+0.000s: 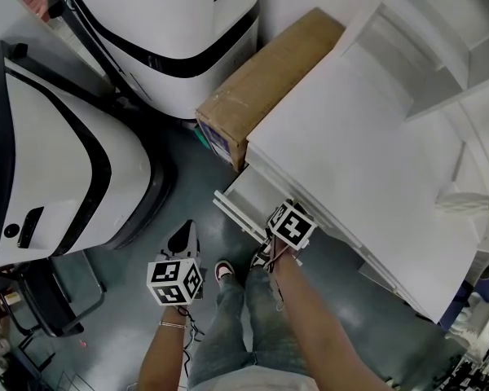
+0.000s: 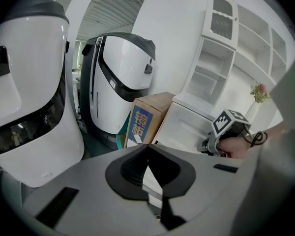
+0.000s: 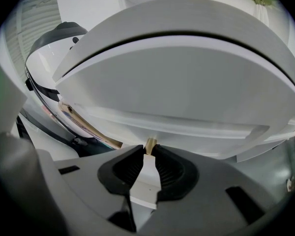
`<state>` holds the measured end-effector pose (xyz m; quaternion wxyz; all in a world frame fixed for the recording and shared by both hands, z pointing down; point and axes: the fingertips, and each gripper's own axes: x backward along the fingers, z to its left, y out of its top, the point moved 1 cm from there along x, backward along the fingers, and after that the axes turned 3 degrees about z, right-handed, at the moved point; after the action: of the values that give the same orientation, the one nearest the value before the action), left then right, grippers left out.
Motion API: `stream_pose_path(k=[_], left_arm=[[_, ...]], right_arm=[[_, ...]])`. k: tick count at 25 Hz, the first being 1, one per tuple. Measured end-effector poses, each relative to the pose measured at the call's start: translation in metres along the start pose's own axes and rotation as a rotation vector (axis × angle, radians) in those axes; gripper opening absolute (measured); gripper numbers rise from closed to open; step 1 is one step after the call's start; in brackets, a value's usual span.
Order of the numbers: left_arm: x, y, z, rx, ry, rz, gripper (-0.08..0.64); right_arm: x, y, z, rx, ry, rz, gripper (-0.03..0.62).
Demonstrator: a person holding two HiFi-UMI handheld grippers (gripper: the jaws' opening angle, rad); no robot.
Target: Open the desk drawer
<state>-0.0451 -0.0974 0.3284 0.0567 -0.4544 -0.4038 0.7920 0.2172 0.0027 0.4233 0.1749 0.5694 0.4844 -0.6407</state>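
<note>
Drawer (image 1: 246,192) stands partly out — knob (image 3: 150,143) pinched in right tool (image 3: 149,150).

Two hand-held grey tongs: the left tongs (image 2: 147,145) and the right tongs (image 3: 148,149). Two black-and-white marker cubes (image 1: 175,281) (image 1: 292,225), one on each. Two large rounded white machines with black bands (image 1: 171,23) (image 1: 57,169). One brown cardboard box (image 1: 261,80). One white surface (image 1: 350,153). One pulled-out white drawer (image 1: 243,194). One small tan knob (image 3: 150,144). One white shelf unit (image 1: 440,47).

Grey floor (image 1: 126,320) — cardboard box (image 1: 261,80), desk (image 1: 359,153).
</note>
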Motion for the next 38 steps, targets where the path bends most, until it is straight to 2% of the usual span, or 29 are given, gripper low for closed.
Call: stream_pose_path(k=[38], left_arm=[[0.055,-0.032,0.069,0.033,0.031,-0.021,0.017]], right_arm=[[0.026,-0.062,0.017,-0.022,-0.023,0.005,0.081]])
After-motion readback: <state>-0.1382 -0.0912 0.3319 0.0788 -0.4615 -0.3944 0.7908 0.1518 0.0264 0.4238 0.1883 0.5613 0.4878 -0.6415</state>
